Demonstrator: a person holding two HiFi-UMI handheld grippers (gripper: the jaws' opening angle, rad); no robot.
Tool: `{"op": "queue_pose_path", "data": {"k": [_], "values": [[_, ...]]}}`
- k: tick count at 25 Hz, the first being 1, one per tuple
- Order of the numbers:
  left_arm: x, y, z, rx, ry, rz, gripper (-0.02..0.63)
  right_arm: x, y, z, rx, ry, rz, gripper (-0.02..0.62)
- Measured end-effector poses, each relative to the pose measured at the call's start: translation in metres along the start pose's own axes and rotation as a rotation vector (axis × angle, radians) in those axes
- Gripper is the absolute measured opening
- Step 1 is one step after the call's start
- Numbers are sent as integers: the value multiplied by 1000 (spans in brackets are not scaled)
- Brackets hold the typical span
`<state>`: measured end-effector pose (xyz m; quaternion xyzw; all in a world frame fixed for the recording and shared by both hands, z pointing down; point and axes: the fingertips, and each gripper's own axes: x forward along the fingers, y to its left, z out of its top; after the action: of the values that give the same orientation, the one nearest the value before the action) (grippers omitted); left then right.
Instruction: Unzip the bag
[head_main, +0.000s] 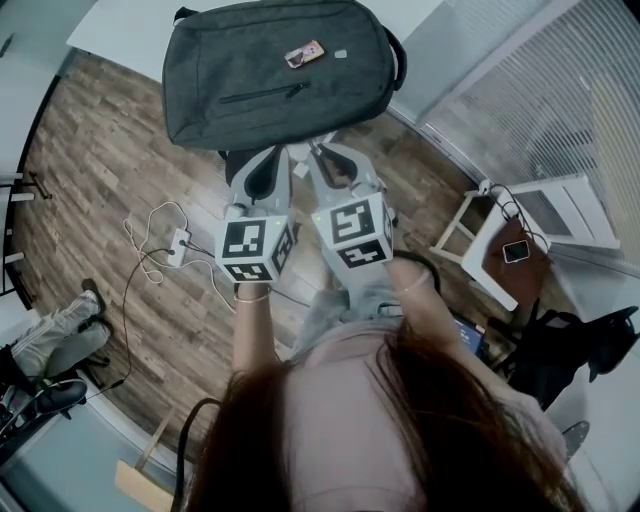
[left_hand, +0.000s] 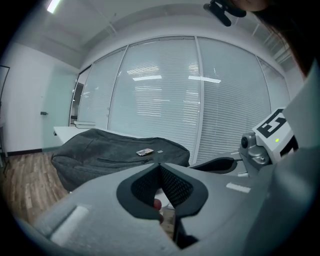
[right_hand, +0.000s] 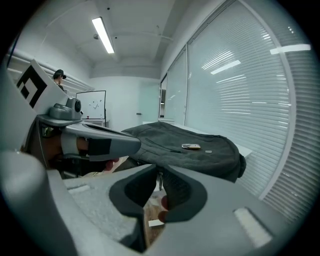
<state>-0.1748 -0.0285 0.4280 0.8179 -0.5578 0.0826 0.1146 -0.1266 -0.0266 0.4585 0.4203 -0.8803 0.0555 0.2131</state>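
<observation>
Room: wood-plank floor (head_main: 90, 150) with a wall of closed white blinds (head_main: 540, 90) along the right side. A ceiling strip light (right_hand: 102, 35) is on.

Surface: white table (head_main: 120, 30) at the top of the head view. The grey backpack (head_main: 270, 70) lies flat on it with the front pocket up and its near edge overhanging the table edge. The front zip looks closed.

Right of the grippers a white stool (head_main: 560, 215) stands by the blinds, with a phone (head_main: 516, 251) on it. A black bag (head_main: 570, 345) sits on the floor below it. On the left a power strip (head_main: 180, 243) lies on the planks with cables trailing. A small card (head_main: 304, 54) lies on top of the backpack.

Left gripper (left_hand: 160, 165): jaws together, nothing between them, tips just short of the backpack's near edge. Right gripper (right_hand: 160, 170): alongside the left, jaws drawn together with only a thin slit at the tips. A thin dangling piece shows through the slit; contact can't be made out.
</observation>
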Motion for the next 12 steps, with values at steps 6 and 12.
{"op": "queue_pose_path", "data": {"k": [6,12], "values": [[14,8,-13,-17,26,3,3,15,-2,-12,5,35,6,46],[27,15,-21,-32,39,8,3,28,-3,-25,16,63,21,46]]}}
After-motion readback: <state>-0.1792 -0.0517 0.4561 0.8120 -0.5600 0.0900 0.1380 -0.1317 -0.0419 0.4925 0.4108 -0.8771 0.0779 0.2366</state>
